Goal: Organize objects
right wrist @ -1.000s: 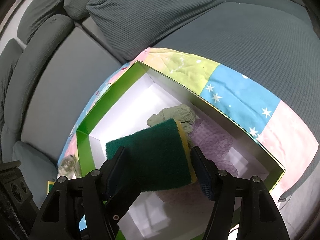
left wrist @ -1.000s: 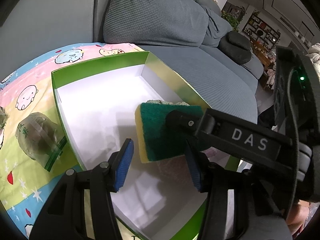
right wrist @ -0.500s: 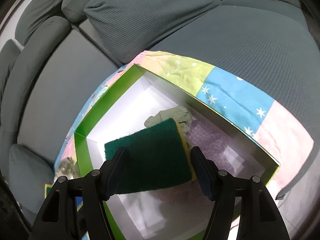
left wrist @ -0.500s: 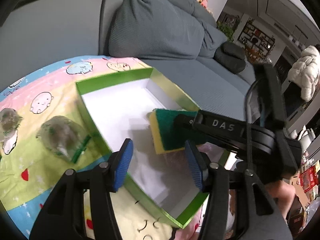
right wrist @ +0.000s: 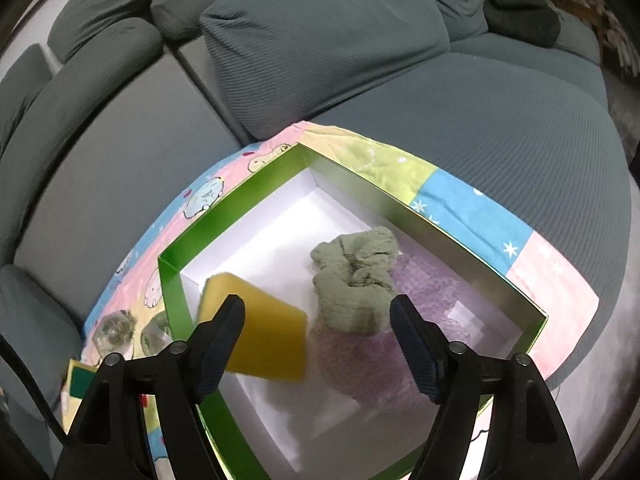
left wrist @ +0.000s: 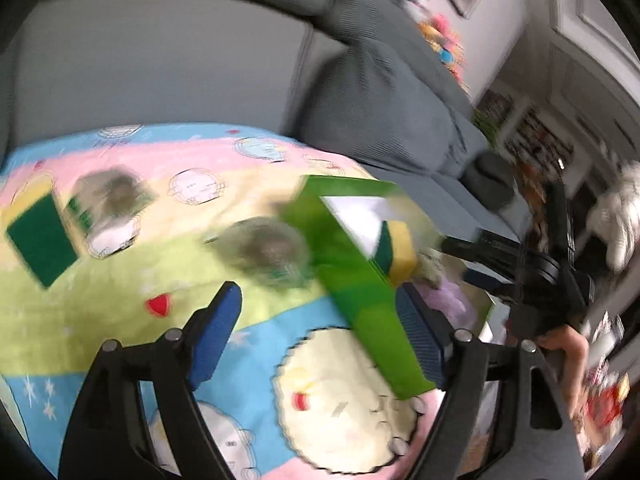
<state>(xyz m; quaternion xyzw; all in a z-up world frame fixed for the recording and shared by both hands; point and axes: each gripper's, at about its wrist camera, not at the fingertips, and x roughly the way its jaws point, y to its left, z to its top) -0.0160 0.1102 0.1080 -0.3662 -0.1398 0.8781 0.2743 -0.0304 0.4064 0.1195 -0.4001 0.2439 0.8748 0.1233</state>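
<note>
A green box (right wrist: 173, 280) with a white inside sits on a patterned cloth on the sofa. In it are a yellow-and-green sponge (right wrist: 262, 332), yellow side up, free of the fingers, a grey-green cloth (right wrist: 356, 280) and a lilac cloth (right wrist: 424, 292). My right gripper (right wrist: 318, 338) is open above the box. My left gripper (left wrist: 318, 328) is open and empty over the cloth beside the box (left wrist: 352, 276); that view is blurred. A second sponge (left wrist: 40, 236) and two clear bagged items (left wrist: 264, 248) (left wrist: 108, 196) lie on the cloth to the left.
Grey sofa back cushions (right wrist: 320, 40) rise behind the box. The patterned cloth (left wrist: 120, 312) covers the seat. The right gripper's black body (left wrist: 540, 276) shows at the right of the left wrist view. Shelves and room clutter lie far right.
My right gripper has opened and let go of the sponge, which now lies yellow side up in the box. My left gripper has pulled back and swung left, out of the box.
</note>
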